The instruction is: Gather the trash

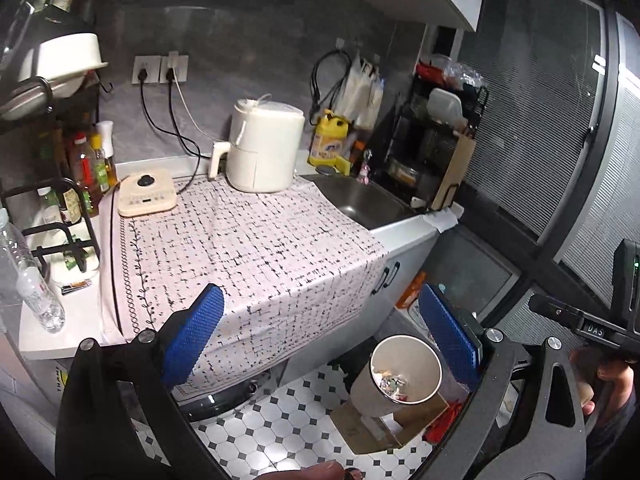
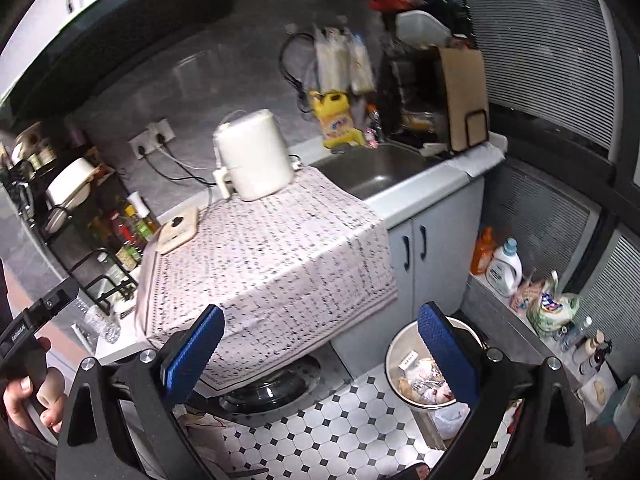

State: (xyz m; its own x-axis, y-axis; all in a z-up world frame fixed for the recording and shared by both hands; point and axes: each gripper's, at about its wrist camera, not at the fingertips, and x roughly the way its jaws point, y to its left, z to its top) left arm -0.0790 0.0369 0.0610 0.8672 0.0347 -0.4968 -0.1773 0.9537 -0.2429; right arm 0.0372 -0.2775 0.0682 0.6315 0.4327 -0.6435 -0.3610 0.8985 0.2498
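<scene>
Round beige trash bin [image 1: 400,380] stands upright on the tiled floor [image 1: 280,420], mouth upward, holding scraps; left gripper [image 1: 320,336] and right gripper [image 2: 320,344] both spread wide, empty.

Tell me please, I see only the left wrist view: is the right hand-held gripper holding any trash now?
Observer: No. The right hand-held gripper is open, and there is nothing between its blue pads.
Operator: What stands on the low ledge to the right of the cabinet? I see only something orange.
Observer: An orange bottle, and beside it a white detergent bottle with a blue cap.
Operator: What lies in the trash bin?
Observer: A small white box among crumpled wrappers.
</scene>
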